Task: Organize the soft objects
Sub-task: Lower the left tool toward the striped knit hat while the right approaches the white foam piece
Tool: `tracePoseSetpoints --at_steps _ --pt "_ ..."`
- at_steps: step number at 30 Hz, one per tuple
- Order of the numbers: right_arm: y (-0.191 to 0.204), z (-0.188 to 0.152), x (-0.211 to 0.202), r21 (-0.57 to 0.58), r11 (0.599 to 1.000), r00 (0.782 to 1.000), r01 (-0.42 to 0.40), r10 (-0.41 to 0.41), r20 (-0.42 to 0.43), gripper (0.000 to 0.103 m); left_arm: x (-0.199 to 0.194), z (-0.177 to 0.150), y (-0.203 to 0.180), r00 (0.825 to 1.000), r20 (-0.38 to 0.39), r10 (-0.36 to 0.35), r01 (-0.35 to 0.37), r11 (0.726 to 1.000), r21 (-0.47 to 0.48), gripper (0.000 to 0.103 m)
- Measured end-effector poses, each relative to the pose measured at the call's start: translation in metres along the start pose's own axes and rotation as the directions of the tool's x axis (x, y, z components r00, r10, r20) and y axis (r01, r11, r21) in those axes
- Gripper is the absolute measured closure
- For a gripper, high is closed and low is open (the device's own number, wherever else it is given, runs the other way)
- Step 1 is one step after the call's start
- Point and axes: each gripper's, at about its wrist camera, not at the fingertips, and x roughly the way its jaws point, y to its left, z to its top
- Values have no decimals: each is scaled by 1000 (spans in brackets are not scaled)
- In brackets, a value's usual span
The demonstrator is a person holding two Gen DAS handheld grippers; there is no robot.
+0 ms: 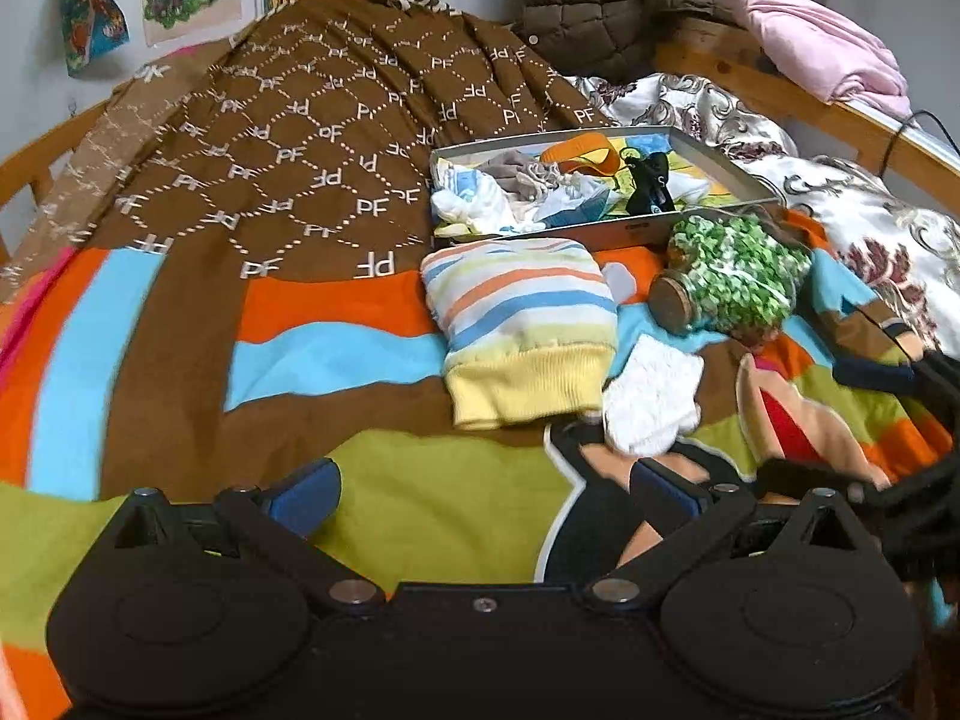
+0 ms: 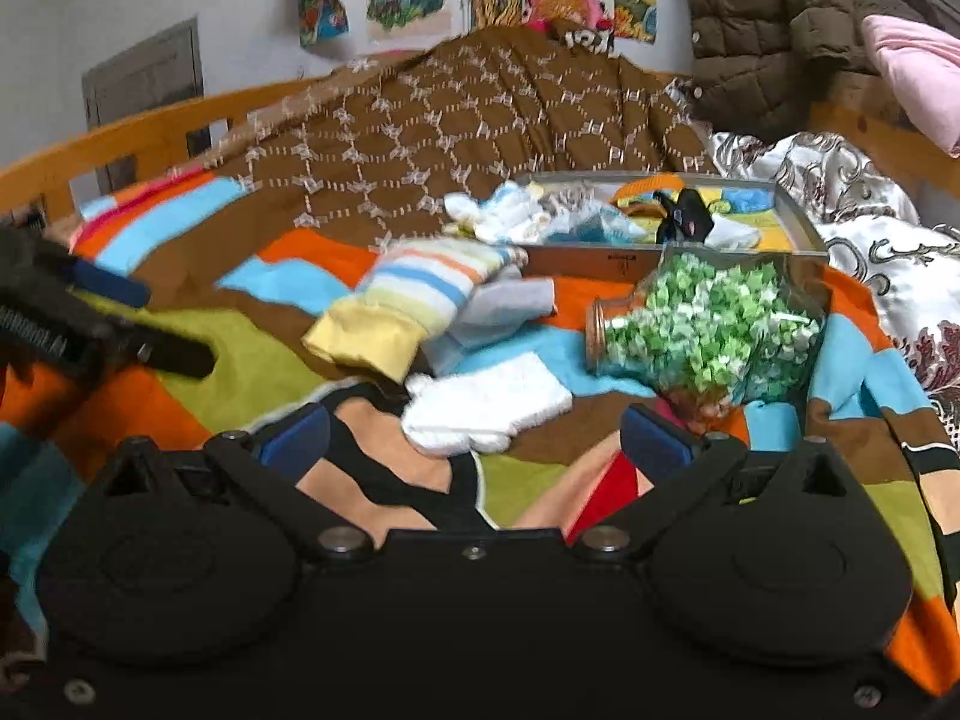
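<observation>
Striped sock (image 1: 519, 324) lying cuff toward 6 o'clock, long axis 12–6; tray (image 1: 708, 147) at 12, jar (image 1: 729, 282) at 3, white cloth (image 1: 651, 402) at 4. Left gripper (image 1: 483, 489), right gripper (image 2: 474, 441) gaping wide, empty.

Both views are evenly and fairly brightly lit by soft, diffuse light, with only faint shadows under the striped sock (image 1: 519, 324) and the jar (image 2: 708, 330). No strong glare shows. Fisheye distortion bends the bed frame (image 2: 150, 132) into a curve and darkens the corners. The right wrist view is smeared by motion blur; the left is sharper, softening toward its edges.
</observation>
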Motion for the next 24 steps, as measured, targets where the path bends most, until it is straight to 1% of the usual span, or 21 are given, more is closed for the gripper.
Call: tracePoseSetpoints --at_steps 3,6,10,17,21,24 --pt "-8 -2 10 10 1000 1000 16 -16 -13 1 21 9 -1 999 6 -33 33 999 -8 1" --pt "-12 -1 19 21 999 999 29 -28 -22 1 38 16 -1 997 15 -75 75 997 6 1" --pt "-9 0 33 0 1000 999 14 -14 -44 1 56 23 1 993 29 -113 112 993 30 1" --pt "8 3 56 -71 997 997 1 -6 -71 1 76 32 10 990 24 -139 139 990 -2 1" --pt "10 5 67 -78 997 996 -6 -1 -88 1 80 35 10 988 27 -155 155 988 -9 1" --pt "11 5 77 -87 996 995 -10 2 -100 1 84 37 7 986 13 -169 169 986 0 1"
